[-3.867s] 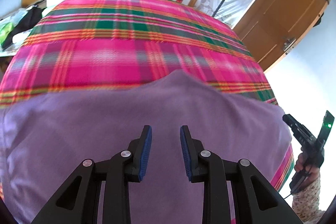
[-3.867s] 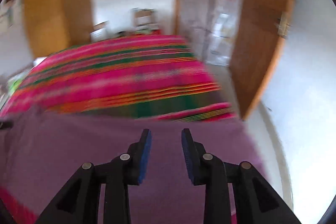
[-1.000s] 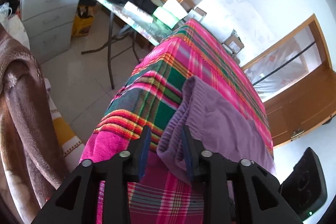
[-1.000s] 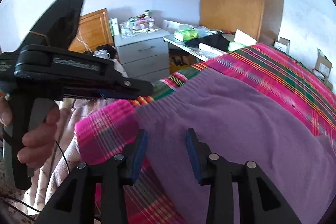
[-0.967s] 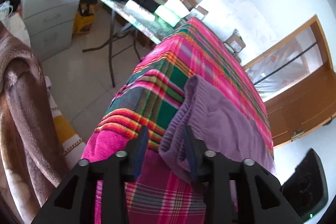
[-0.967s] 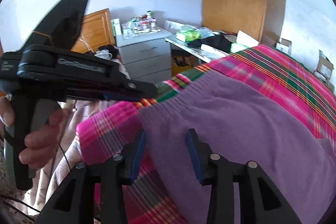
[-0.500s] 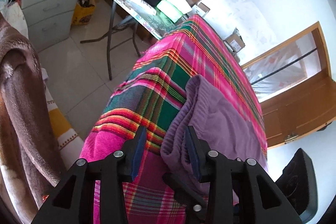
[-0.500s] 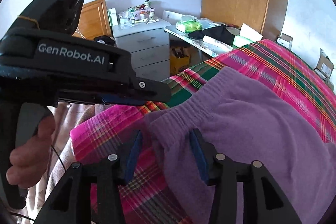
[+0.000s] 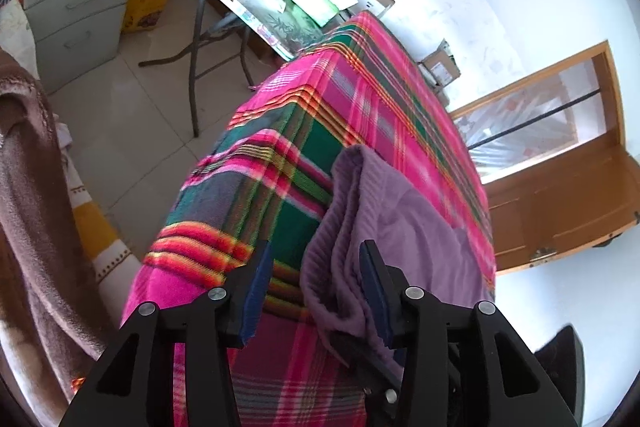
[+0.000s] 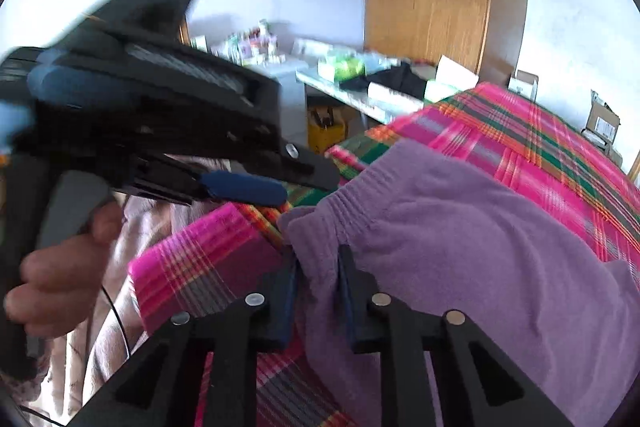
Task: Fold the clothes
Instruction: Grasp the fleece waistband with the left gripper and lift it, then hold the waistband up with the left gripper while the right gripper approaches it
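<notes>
Basically mid-grab on the purple garment (image 10: 460,239) lying lower right on the plaid blanket (image 9: 360,107), right gripper (image 10: 318,291) pinching the waistband corner, left gripper (image 9: 316,291) spread around the hem, needs squeezing shut before lifting to fold

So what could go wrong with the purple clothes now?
The right gripper pinches only a bunched edge of the purple garment, so it might slip out when lifted. The left gripper is open with the waistband only partly between its pads, so it may grab unevenly. The garment could also drag the plaid blanket along.
</notes>
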A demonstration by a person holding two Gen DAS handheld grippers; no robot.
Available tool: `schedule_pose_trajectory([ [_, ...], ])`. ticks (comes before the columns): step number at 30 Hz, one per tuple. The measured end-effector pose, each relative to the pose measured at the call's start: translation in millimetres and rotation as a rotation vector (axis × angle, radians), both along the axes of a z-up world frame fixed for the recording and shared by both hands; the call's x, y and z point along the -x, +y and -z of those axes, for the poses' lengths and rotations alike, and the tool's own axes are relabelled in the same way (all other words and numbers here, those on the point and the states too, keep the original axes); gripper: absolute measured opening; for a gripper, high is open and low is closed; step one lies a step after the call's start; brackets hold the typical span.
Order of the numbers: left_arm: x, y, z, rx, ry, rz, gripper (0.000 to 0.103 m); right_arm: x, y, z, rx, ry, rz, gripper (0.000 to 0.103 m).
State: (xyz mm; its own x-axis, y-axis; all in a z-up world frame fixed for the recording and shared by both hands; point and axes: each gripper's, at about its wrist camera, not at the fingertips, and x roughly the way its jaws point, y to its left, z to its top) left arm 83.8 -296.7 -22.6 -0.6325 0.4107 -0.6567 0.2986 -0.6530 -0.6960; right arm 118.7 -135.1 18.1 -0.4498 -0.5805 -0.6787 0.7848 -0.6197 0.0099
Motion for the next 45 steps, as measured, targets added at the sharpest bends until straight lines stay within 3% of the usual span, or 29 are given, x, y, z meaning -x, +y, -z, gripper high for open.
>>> schedule_pose_trajectory([
  [3, 10, 0, 4, -0.078, -0.008, 0.032, 0.048, -2, 6, -4, 0.029, 0.013, 0.001, 0.017],
  [9, 30, 2, 9, -0.163, -0.046, 0.068, 0.048, -6, 13, -12, 0.065, 0.046, -0.011, 0.017],
  [18, 66, 19, 6, -0.211, -0.054, 0.154, 0.047, -9, 22, -18, 0.094, 0.054, -0.018, 0.017],
  [20, 71, 22, 8, -0.224, -0.055, 0.163, 0.044, -6, 22, -17, 0.093, 0.052, -0.019, 0.017],
  [24, 75, 18, 12, -0.231, -0.067, 0.144, 0.026, -4, 20, -16, 0.087, 0.042, -0.024, 0.017],
  [27, 75, 12, 19, -0.283, -0.079, 0.132, 0.025, -2, 19, -15, 0.084, 0.031, -0.024, 0.017],
  [45, 66, -10, 14, -0.258, -0.054, 0.104, 0.015, -1, -4, -11, 0.030, 0.037, -0.036, 0.016],
])
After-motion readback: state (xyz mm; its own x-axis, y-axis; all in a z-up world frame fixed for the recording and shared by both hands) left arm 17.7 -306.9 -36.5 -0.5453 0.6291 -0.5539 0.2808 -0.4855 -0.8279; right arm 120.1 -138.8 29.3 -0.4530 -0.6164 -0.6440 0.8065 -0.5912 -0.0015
